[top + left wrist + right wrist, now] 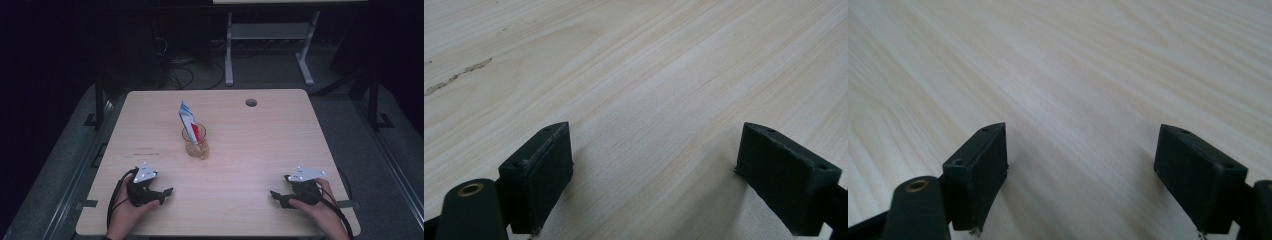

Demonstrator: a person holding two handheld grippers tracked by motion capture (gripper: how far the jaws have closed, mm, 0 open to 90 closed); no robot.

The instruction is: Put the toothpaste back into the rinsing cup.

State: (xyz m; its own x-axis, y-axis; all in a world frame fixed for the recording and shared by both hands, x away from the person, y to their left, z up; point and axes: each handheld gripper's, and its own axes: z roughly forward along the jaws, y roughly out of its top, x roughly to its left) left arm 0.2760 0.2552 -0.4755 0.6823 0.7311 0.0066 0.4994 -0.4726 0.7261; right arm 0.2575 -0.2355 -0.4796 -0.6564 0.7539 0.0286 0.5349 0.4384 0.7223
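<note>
Glass cup [195, 142] with a paper packet [189, 121] stands upright beyond both empty, wide-apart grippers, nearer the left gripper [161, 194] than the right gripper [278, 196].

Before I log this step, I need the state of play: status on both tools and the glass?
Left tool open, empty, low on the table. Right tool open, empty. Glass upright mid-table, tube standing in it, untouched. Nothing in the way.

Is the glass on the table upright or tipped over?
Upright: the glass stands on its base on the table, a paper packet leaning inside.
</note>
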